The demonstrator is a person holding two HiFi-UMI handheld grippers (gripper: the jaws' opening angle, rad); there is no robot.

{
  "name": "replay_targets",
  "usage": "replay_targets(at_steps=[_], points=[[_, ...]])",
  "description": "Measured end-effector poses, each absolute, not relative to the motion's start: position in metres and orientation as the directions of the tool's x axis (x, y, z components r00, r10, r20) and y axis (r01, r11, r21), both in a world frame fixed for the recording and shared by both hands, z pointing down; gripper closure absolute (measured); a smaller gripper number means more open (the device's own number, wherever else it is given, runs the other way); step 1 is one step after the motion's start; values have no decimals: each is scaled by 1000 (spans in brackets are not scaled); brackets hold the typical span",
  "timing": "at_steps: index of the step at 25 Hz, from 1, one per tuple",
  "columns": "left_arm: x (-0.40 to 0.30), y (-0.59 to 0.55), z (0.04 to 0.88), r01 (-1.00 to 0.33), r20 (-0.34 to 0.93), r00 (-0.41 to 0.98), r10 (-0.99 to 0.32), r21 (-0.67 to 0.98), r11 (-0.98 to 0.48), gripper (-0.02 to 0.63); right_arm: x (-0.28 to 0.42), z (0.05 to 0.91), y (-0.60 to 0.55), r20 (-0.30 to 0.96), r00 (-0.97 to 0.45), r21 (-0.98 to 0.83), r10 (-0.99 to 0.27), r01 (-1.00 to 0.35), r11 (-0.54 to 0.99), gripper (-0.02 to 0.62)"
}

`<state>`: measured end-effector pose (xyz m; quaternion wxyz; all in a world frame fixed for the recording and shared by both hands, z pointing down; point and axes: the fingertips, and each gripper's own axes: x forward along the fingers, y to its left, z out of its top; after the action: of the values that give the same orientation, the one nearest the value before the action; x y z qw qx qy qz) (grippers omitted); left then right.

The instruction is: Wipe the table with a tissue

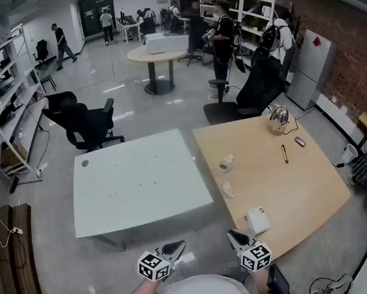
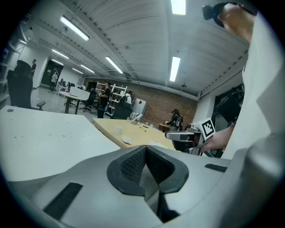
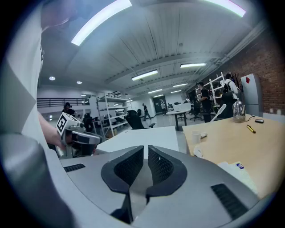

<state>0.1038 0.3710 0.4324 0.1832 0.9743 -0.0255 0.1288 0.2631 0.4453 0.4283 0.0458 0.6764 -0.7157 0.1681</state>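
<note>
The left claw (image 1: 175, 248) and the right claw (image 1: 237, 237) are held clenched, with nothing grasped. Just beyond the right claw, a white packet (image 1: 258, 220) is seen on the wooden table (image 1: 304, 189). Farther on lies a crumpled tissue (image 1: 227, 189) (apart from the packet), then a paper cup (image 1: 226, 163).
</note>
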Motion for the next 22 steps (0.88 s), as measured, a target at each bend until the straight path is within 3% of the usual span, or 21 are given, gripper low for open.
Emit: replay_targets(at_steps=[13,22], points=[[24,305,449,-268,264,948,-180,351,-897,598,223,427,358,305,-188,-127,-933,-980,156,554],[25,273,451,-326,281,931,-233,354,-877,599,226,465,324,370,-243,-156,-896,-968,198,554]])
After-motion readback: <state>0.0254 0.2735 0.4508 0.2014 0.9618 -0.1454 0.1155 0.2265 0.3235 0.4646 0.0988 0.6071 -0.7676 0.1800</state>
